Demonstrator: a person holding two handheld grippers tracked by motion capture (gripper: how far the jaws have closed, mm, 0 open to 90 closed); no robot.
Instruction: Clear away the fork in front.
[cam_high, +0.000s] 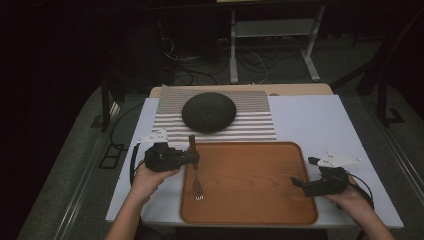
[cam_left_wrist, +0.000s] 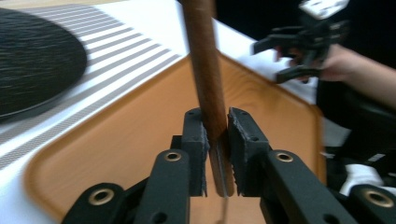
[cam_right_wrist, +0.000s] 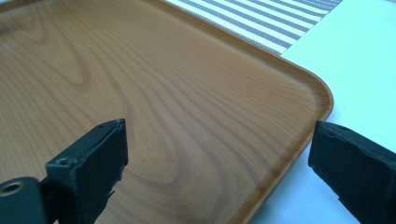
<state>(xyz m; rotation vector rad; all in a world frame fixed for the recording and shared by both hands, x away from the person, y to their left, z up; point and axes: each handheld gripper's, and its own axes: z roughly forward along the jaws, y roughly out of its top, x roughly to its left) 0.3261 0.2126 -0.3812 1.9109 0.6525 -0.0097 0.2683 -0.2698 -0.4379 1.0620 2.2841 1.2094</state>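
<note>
My left gripper sits at the left rim of the wooden tray, jaws closed tight on a fork. The clamp falls where the brown wooden handle meets the metal shank; in the left gripper view both pads press the handle from either side, no gap showing. From above, the fork runs roughly front to back: handle end toward the striped mat, tines pointing toward me over the tray's left part. I cannot tell whether the tines touch the tray floor or hang just above it. My right gripper is at the tray's right edge, well apart from the fork, jaws spread wide and holding nothing; in the right gripper view one jaw is over the tray's wood, the other beyond the rim over the white table. A dark round dome-shaped object rests on the striped mat behind the tray, untouched by either gripper.
</note>
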